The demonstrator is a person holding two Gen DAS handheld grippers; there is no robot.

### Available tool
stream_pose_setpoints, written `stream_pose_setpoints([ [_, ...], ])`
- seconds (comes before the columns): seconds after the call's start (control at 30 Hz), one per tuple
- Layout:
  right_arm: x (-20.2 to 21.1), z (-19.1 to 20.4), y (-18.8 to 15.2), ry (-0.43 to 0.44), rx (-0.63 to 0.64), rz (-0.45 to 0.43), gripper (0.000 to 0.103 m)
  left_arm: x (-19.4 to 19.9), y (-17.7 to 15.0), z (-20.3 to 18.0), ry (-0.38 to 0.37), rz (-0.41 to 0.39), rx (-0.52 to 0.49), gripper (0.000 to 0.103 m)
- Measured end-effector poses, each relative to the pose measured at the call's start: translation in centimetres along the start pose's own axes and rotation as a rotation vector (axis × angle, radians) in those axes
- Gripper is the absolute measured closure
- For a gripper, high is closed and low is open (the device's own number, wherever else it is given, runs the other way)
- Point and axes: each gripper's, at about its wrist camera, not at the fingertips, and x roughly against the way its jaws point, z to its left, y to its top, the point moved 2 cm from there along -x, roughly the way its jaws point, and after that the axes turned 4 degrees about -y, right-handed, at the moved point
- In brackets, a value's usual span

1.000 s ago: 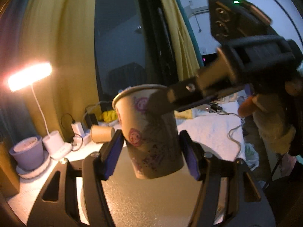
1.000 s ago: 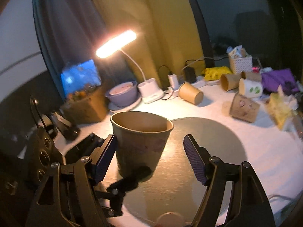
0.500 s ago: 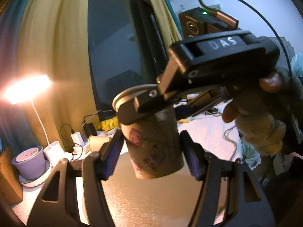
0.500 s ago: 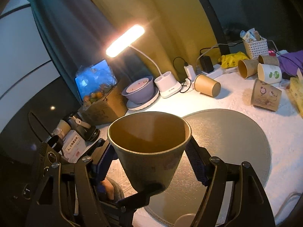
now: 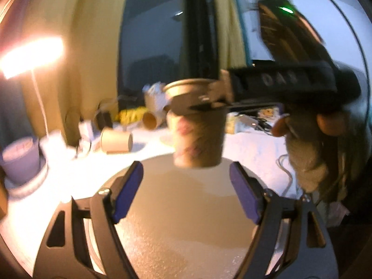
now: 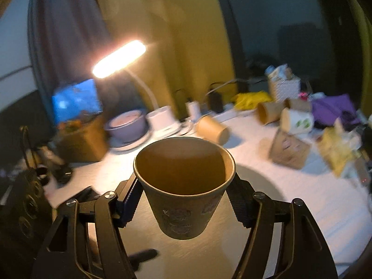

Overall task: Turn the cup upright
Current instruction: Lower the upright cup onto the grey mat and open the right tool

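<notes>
Between the right gripper's [image 6: 183, 200] fingers, cup [image 6: 183, 186] upright.

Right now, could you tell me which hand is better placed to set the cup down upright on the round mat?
The right. Its tool already grips the cup just below the rim, mouth up, above the round mat. The left tool is open and empty, apart from the cup.

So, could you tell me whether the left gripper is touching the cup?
Apart. In the left wrist view the left gripper is open and its blue pads sit below the cup, with bare mat showing between.
</notes>
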Motion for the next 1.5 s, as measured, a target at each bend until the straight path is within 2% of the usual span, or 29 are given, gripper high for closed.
stream_pose_setpoints([
  [0.17, -2.9, -1.0, 0.0, -0.086, 0.016, 0.005, 0.032, -1.0, -0.4, 3.9, 0.062, 0.066, 0.183, 0.025],
  [0.23, -4.4, -1.2, -0.1, -0.089, 0.014, 0.019, 0.032, -1.4, -0.8, 5.7, 0.088, 0.104, 0.265, 0.025],
  [0.4, -8.1, -1.0, -0.6, -0.099, 0.032, 0.061, 0.032, -1.8, -1.6, 8.4, 0.136, 0.142, 0.374, 0.025],
  [0.57, -10.6, -0.7, -1.2, -0.105, 0.037, 0.106, 0.032, -1.5, -1.7, 9.1, 0.173, 0.144, 0.394, 0.025],
  [0.83, -11.5, -0.2, -1.9, -0.127, 0.064, 0.149, 0.032, -2.1, -2.0, 10.2, 0.191, 0.162, 0.423, 0.025],
  [0.93, -11.3, -0.1, -2.0, -0.138, 0.076, 0.151, 0.032, -2.1, -2.0, 10.2, 0.201, 0.159, 0.421, 0.025],
  [1.03, -10.9, -0.1, -2.4, -0.135, 0.085, 0.153, 0.025, -2.1, -2.0, 10.1, 0.204, 0.159, 0.408, 0.025],
  [1.5, -6.4, -0.5, -3.8, -0.184, 0.086, 0.133, 0.025, -0.9, -0.9, 8.2, 0.207, 0.086, 0.313, 0.025],
])
